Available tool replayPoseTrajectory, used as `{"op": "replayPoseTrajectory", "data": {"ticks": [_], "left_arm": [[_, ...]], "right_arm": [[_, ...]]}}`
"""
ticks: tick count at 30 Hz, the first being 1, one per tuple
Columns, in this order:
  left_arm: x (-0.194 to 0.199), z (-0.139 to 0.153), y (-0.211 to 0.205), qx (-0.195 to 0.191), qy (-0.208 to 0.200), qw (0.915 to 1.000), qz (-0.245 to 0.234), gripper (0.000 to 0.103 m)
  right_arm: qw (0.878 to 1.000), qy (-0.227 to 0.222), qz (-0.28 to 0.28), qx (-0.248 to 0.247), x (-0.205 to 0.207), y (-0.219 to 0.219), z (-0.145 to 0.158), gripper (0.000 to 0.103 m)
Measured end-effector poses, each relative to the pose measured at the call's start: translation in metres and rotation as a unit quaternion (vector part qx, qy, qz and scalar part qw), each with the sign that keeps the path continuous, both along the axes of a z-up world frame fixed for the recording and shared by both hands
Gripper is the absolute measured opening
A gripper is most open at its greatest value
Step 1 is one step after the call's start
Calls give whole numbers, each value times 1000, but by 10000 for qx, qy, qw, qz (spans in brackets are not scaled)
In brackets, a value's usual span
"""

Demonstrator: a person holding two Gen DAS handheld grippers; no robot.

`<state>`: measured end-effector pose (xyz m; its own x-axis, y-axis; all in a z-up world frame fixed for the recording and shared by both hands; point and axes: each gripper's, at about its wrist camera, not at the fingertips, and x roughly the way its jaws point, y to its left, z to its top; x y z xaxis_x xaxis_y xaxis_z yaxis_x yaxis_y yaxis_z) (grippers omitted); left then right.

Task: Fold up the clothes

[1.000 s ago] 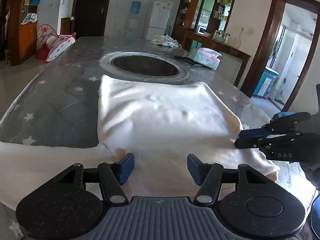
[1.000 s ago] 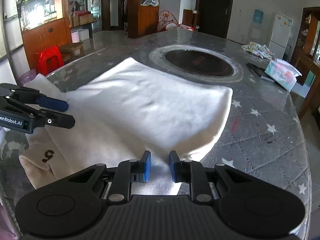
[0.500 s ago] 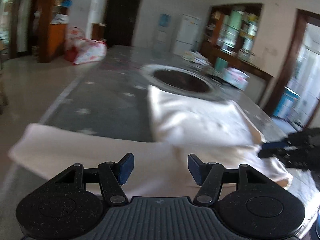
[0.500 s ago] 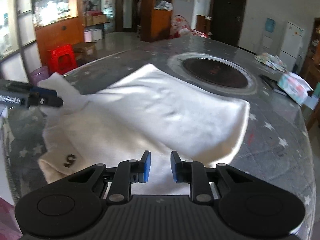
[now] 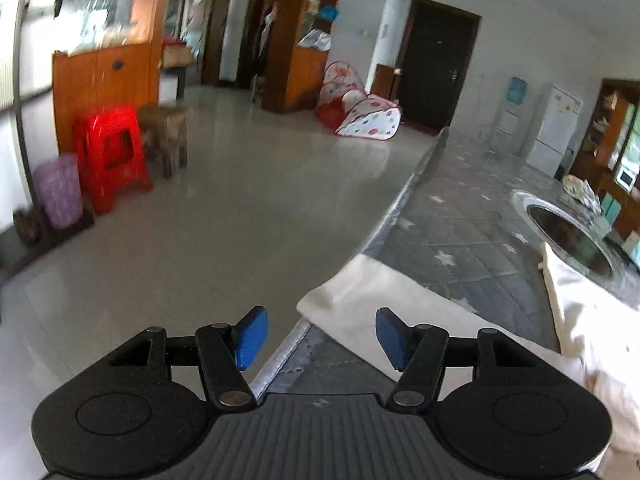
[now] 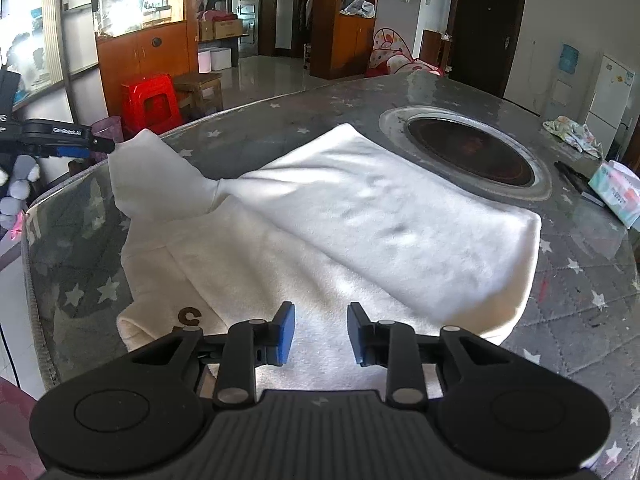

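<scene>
The white garment [image 6: 360, 216] lay partly folded on the grey star-patterned table [image 6: 580, 280], its body doubled over into a broad panel ahead of the right gripper [image 6: 320, 334], reaching toward the round dark inset [image 6: 468, 146] farther on. The right gripper hovered low over the near part of the cloth with its blue pads [image 6: 286, 334] a moderate way apart and nothing between them; to its left a dark printed mark [image 6: 190, 318] showed on the near fold. The left gripper [image 5: 318, 338] stood wide open over the table's edge, holding nothing, and the sleeve [image 5: 384, 300] stretched from just ahead of its right pad back to the right. In the right wrist view the same gripper [image 6: 102, 145] appeared far to the left, its tips close to the raised sleeve end [image 6: 148, 168]; whether they touched it could not be told. Beyond the table edge, left of the left gripper, stood a red stool [image 5: 112, 152], and a tissue pack [image 6: 616, 192] lay far right of the right gripper
</scene>
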<state>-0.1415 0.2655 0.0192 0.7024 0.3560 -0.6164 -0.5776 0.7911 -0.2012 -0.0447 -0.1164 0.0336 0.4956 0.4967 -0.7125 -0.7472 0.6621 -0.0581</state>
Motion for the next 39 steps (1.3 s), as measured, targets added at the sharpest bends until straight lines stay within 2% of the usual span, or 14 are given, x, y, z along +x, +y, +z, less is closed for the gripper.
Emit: {"op": "replayPoseTrajectory", "data": {"ticks": [4,5,7,9,12,16,20,24,29,35,39], "left_arm": [[5,-8,11,-297,-55,9995,-1,60],[6,-10,13,-365,-65,9993,12,49],[4,-12,15,-476,-175,9987,1,40],[2,-11,16,-408,-233,9989,57,23],[0,-9,15,-327,-299,9989,124,9],[-3,5,5,-259,-527,9983,-6,7],[-5,35,-16,-296,-964,9937,-481,6],[0,70,-50,-298,-1382,9827,-1197,6],[9,99,-98,-459,-1675,9607,-2164,6],[27,115,-162,-556,-1752,9321,-3121,6],[40,109,-201,-610,-1656,9179,-3553,6]], "right_arm": [[10000,-20,-32,-4,-1,-1,2,33],[10000,-24,-46,0,-2,-2,2,33],[10000,-35,-77,15,-3,-4,3,33],[9999,-43,-107,40,-3,-5,4,33],[9998,-65,-155,68,-4,-8,6,33],[9997,-97,-210,125,-4,-12,8,33],[9992,-131,-286,231,-6,-19,12,33],[9984,-179,-406,355,-7,-28,16,33],[9965,-220,-612,534,-9,-47,19,33],[9935,-225,-851,728,-12,-71,19,33],[9905,-222,-1033,878,-12,-88,19,33]]}}
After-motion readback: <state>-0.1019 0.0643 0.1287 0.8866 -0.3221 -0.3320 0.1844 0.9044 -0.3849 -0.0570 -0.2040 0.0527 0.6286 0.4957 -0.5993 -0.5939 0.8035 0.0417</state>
